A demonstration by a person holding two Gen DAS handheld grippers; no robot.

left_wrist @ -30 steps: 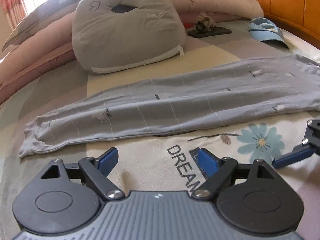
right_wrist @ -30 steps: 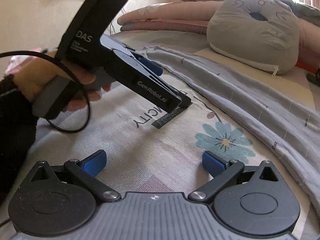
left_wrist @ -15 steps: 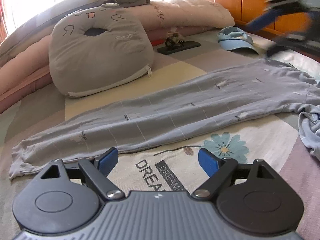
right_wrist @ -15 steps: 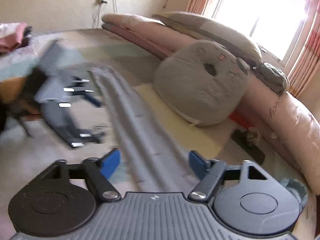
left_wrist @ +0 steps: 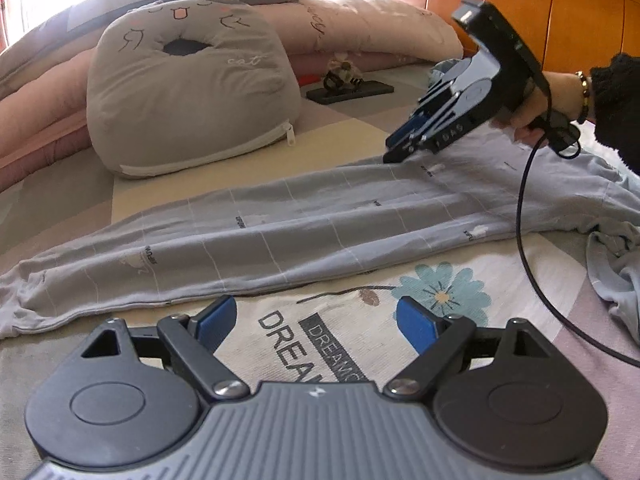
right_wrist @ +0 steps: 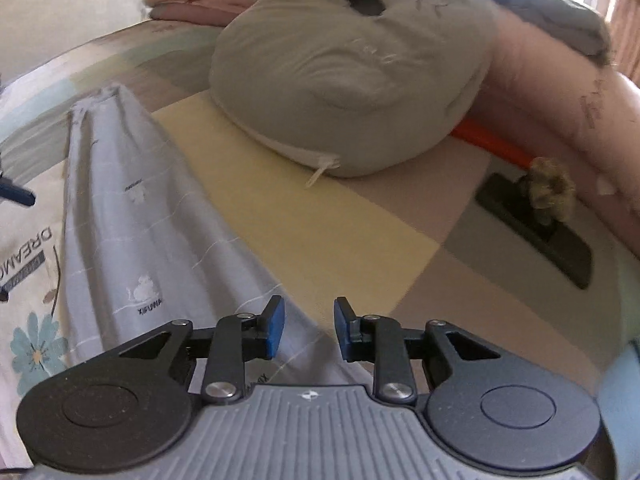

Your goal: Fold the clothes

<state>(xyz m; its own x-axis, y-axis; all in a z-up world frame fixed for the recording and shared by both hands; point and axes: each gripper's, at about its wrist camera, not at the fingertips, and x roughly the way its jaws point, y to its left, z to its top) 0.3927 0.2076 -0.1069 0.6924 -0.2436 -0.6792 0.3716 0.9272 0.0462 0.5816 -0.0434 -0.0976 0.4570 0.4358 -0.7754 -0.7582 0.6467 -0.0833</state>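
A long pale-grey garment with thin white lines lies stretched flat across the printed bedsheet. My left gripper hovers open over the sheet just in front of the garment's near edge, with nothing between its blue pads. A hand holds my right gripper, which points down at the garment's far edge, right of middle. In the right wrist view the right gripper has its jaws closing, still with a gap. The garment has its edge running under that gap, and the pads do not press on it.
A grey cat-face cushion sits just behind the garment. A black stand with a small figure lies beyond it, against rolled pink quilts. A wooden headboard is at the back right. Crumpled light-blue cloth and the gripper's cable lie at right.
My right gripper has swung from the near sheet beside the left gripper over to the garment's far edge, and its jaws have narrowed. The left gripper has only tilted a little.
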